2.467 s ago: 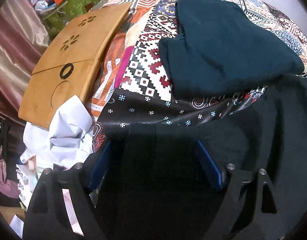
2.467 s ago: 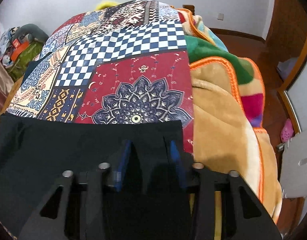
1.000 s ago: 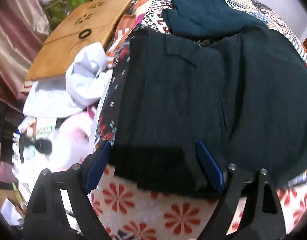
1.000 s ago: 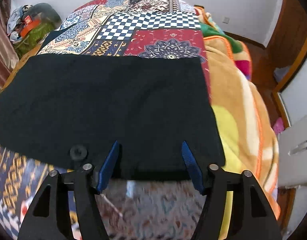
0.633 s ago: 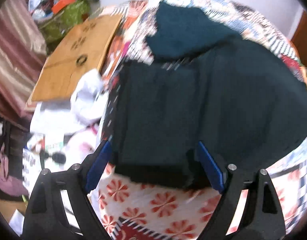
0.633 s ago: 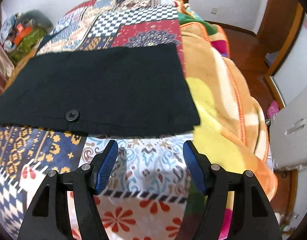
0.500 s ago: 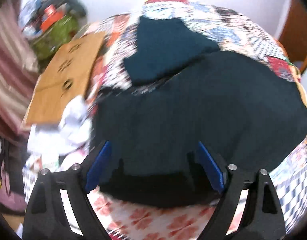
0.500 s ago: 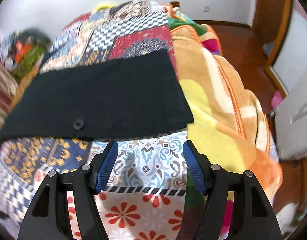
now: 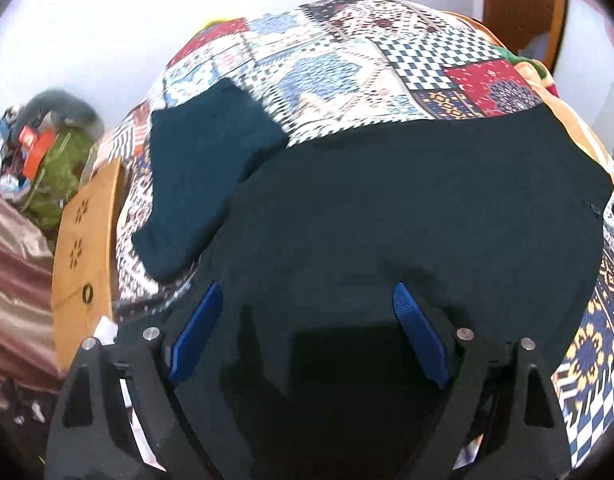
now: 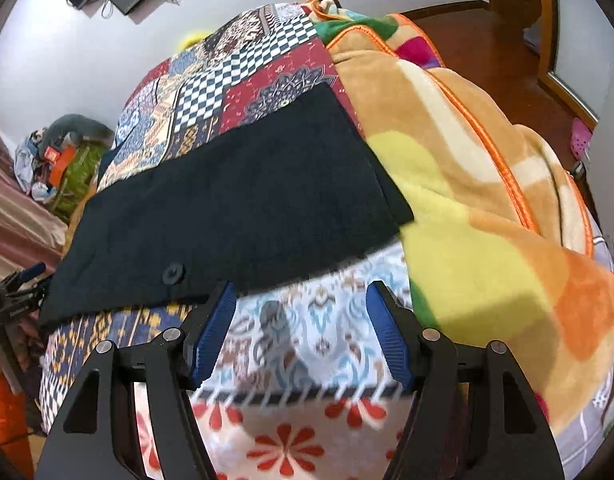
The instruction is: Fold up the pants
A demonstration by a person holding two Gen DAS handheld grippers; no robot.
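Pants (image 10: pixel 243 208): dark trousers lie flat as a broad folded panel across the patchwork bedspread (image 10: pixel 267 60), a button (image 10: pixel 173 273) showing near the front hem in my right view.
Left gripper (image 9: pixel 307 332): I hold it low over the near end of the cloth, blue pads (image 9: pixel 195 332) spread wide; the dark fabric fills the gap between them, but nothing is pinched.
Right gripper (image 10: pixel 301 330): released as well, jaws apart, hanging over bare bedspread just short of the pants' front edge and touching no cloth.
Neighbours: a folded teal garment (image 9: pixel 195 184) lies partly under the far left corner of the pants; an orange-and-yellow blanket (image 10: pixel 487 208) runs along their right end; a wooden lap tray (image 9: pixel 87 240) sits off the bed's left side.
Step in hand: I judge one fold is laid down and both claws are free between folds.
Next move: probably another fold. It calls for pinching all stacked layers at one end with both claws, lifting evenly, and carrying that end over without dragging the teal garment.
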